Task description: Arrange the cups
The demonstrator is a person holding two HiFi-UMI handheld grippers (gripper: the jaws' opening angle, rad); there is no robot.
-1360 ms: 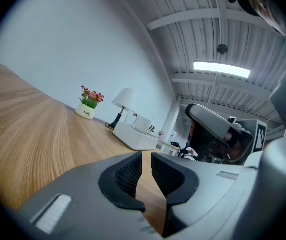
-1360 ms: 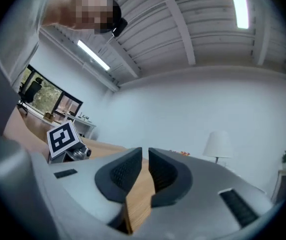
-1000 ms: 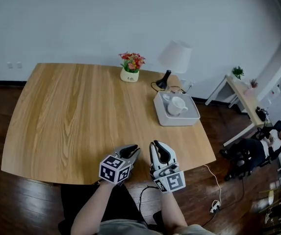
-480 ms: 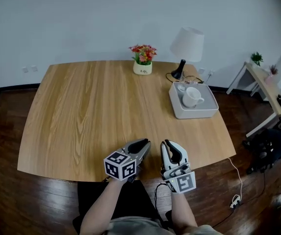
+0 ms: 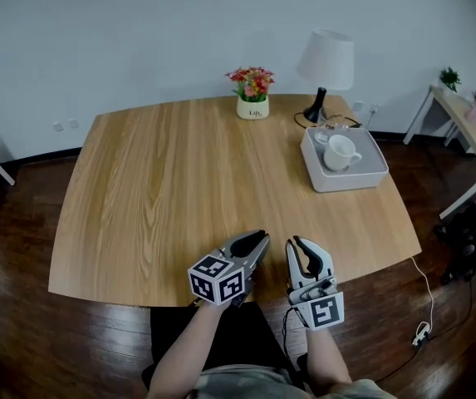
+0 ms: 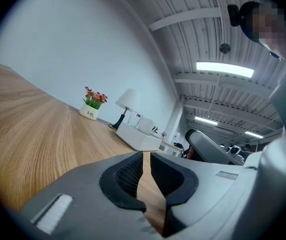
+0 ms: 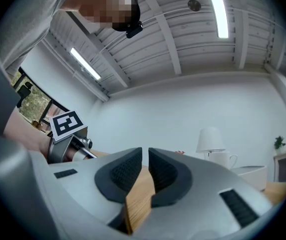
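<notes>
While looking steeply down from head height: a pale wooden worktop point(image 5: 179, 173), with two hand-held grippers side by side above its near edge, gripped by bare forearms rising from the bottom of the picture.

Left hand-held gripper point(image 5: 258, 238): held level, angled forward and a little to the right. Jaws drawn almost together, only a thin slit between the ribbed black pads point(image 6: 129, 171), nothing in that slit except wood grain beyond. Marker cube point(image 5: 218, 279) in black and white at its rear.

Right hand-held gripper point(image 5: 296, 243): just beside the left one, not touching it, nose tipped slightly upward. Jaws likewise closed to a narrow slit and clamped on nothing, with bare worktop showing through. Second marker cube point(image 5: 321, 312) at its rear.

Well ahead of the right hand-held gripper and off to its right, far from both sets of jaws: a shallow grey tray point(image 5: 370, 177) near the worktop's far right corner. Inside it, upright, a white cup point(image 5: 340, 152) with its handle turned to the right. Behind that cup, at the tray's far end, a smaller pale item, too small to identify.

Just beyond the tray, a lamp point(image 5: 327, 61) with a white shade on a dark base. Straight ahead of the left hand-held gripper, at the far edge, a small flower pot point(image 5: 252, 106) with red and pink blooms.
</notes>
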